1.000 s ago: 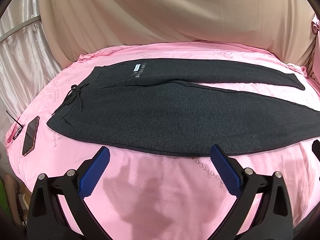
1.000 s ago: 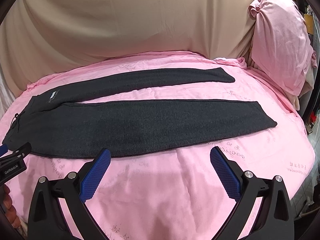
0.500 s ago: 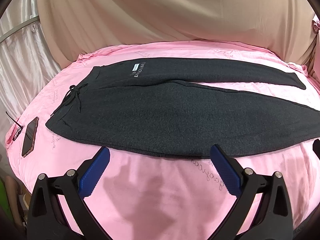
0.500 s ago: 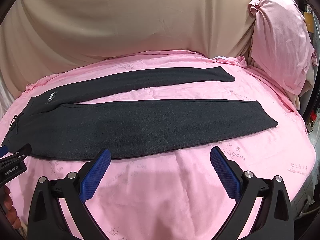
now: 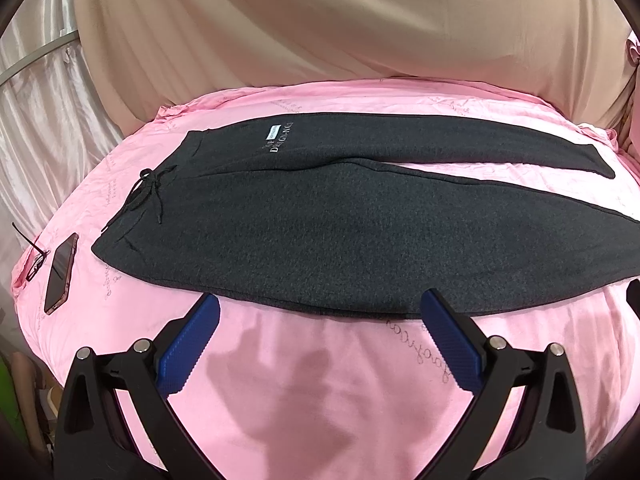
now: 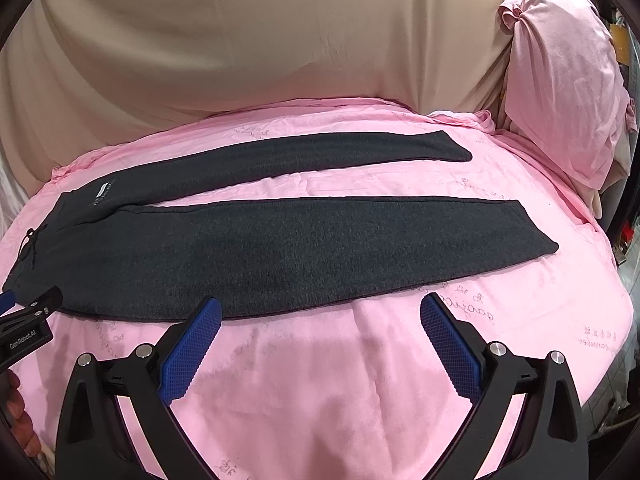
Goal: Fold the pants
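One dark grey pants [image 5: 340, 220] flat on pink bedsheet [image 5: 300, 380], legs apart.

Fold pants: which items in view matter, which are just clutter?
Job:
dark grey pants, spread flat
left gripper, open
right gripper, open

Lying about:
phone
glasses
pink pillow
pink bedsheet

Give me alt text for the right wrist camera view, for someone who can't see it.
Dark grey pants lie flat and unfolded on a pink bedsheet, waistband at left, both legs stretching right with a gap between them. The open right gripper, with blue finger pads, hovers near the closest leg's edge, holding nothing. A pink pillow leans at upper right, against a beige drape.
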A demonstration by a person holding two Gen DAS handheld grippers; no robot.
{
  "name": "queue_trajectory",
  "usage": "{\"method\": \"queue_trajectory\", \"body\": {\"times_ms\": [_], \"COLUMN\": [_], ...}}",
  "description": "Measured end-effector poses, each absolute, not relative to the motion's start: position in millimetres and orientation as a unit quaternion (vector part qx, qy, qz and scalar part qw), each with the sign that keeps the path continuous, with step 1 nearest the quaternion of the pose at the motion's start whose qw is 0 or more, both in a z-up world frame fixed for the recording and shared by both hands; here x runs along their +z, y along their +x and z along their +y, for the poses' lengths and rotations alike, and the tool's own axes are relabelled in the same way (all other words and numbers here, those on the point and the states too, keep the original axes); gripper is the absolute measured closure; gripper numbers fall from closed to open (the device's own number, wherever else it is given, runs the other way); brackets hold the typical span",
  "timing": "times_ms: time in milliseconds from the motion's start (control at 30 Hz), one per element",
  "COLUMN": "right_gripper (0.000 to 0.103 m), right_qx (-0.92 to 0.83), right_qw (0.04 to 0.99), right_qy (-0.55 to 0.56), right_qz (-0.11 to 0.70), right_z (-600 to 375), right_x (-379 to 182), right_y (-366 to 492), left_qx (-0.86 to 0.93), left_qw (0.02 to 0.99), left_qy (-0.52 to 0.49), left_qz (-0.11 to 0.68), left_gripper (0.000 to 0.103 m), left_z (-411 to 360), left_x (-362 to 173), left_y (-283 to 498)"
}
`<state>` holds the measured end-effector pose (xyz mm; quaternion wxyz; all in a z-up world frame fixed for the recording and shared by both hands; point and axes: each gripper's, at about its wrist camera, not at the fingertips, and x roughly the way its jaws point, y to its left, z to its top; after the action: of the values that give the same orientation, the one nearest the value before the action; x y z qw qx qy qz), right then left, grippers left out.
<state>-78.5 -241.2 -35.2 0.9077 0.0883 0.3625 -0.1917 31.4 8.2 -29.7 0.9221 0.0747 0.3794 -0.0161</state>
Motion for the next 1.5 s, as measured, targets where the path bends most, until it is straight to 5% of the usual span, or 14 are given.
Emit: {"method": "queue_trajectory", "body": {"times_ms": [1167,1500], "right_gripper": [0.005,0.005], "right_qx": [-0.182,-0.177], "right_qw": [0.903,0.901], "right_qy": [0.094,0.131], "right_qz": [0.377,0.373], "right_z": [-257,-427], "right_x": [-50,-42], "right_y": [-54,22], "left_qx": [-0.02,-0.039], "left_qw": [0.917,0.918], "left_qy": [0.071,-0.099], "left_qz": [0.391,0.383], "left_gripper": [0.005,0.005], "left_z": [10,125], "left_x": [-39,6], "left_y": [55,199]}}
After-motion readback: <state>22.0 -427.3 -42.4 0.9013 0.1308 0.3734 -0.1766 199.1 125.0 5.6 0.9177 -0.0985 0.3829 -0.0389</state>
